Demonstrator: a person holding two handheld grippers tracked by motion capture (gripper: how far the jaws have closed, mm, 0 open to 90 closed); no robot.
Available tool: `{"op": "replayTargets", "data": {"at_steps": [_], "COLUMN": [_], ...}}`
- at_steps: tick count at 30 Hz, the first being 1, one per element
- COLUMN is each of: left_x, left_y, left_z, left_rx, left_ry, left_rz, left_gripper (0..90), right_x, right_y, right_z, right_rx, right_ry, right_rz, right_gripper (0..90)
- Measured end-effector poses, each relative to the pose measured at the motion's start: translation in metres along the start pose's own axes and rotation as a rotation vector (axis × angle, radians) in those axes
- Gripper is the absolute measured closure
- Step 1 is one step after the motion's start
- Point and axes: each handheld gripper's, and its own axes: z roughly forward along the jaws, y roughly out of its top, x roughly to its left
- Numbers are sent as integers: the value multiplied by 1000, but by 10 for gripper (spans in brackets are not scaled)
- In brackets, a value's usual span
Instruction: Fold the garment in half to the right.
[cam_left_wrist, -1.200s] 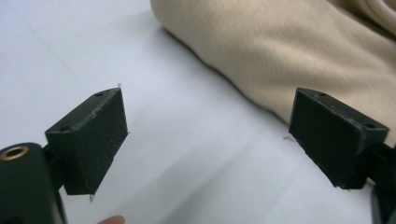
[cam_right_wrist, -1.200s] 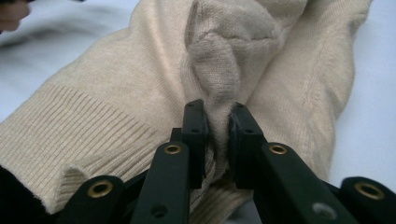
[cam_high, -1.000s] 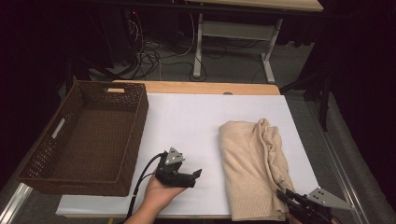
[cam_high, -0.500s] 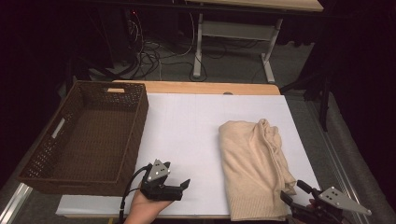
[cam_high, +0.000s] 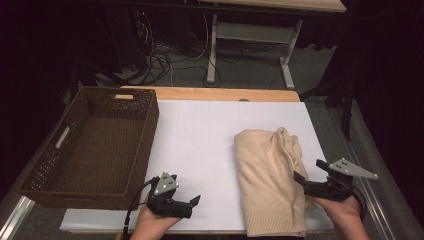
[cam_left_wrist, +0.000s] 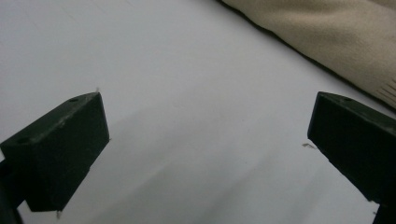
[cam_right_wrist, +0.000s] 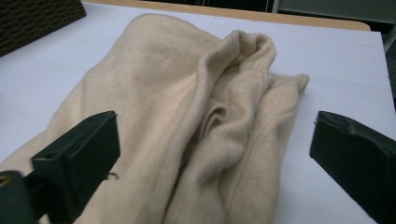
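The right tool (cam_high: 300, 181) is being lifted off the sweater (cam_high: 270, 180), its jaws just opened, empty; the left tool (cam_high: 192, 205) is being held released. The folded sweater is lying on the desk (cam_high: 200, 135); next, regrasping toward the basket (cam_high: 95, 145) is likely being called for.

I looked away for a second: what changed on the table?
The right gripper rose off the near corner of the beige sweater, its jaws opening, nothing between them. The left gripper drew back toward the near edge. Sweater and basket stayed put.
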Motion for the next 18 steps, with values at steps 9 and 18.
{"op": "replayTargets", "data": {"at_steps": [9,18], "left_x": [-1,-3], "left_y": [-4,-6], "left_z": [0,2], "left_rx": [7,22], "left_ry": [6,-2], "left_rz": [1,5], "left_gripper": [0,0], "right_x": [-12,-21], "right_y": [26,47], "right_z": [39,88], "right_rx": [47,138], "right_ry": [-6,-22], "right_rz": [-23,-19], "right_gripper": [10,147]}}
